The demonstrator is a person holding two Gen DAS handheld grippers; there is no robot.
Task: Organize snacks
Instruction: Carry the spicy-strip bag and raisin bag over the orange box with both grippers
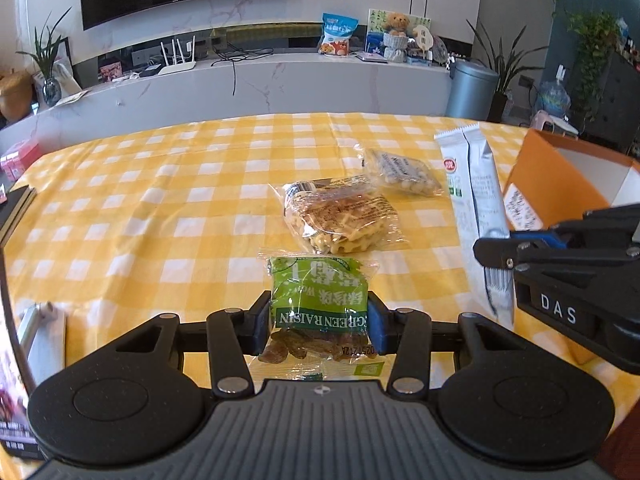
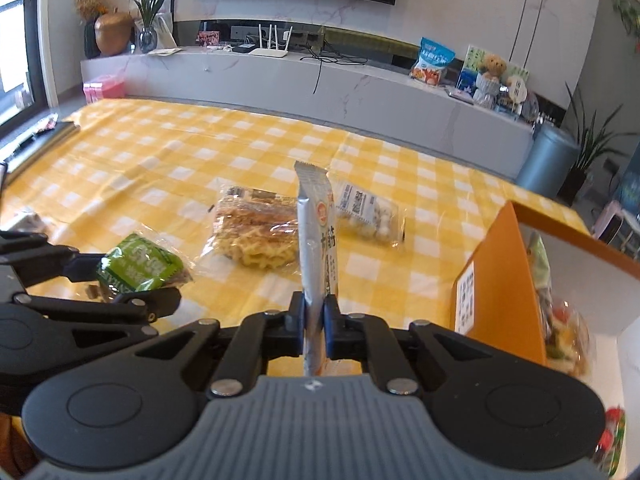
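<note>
Above a yellow checked tablecloth (image 1: 160,200), the left gripper (image 1: 318,322) clamps a green raisin packet (image 1: 318,300) and the right gripper (image 2: 314,322) pinches a silver snack stick (image 2: 318,240) on edge. Beyond the packet lie a waffle pack (image 1: 344,216) and a nut pouch (image 1: 404,172); right of them stands an orange box (image 2: 504,280).

You see a tablecloth (image 1: 160,200) with a check pattern in yellow and white. Your left gripper (image 1: 318,320), black with blue pads, has a green raisin packet (image 1: 318,300) with white letters. The long stick packet (image 2: 318,240) is silver, the waffle packet (image 1: 344,216) clear over golden brown, the box (image 1: 552,184) orange outside and white inside.
</note>
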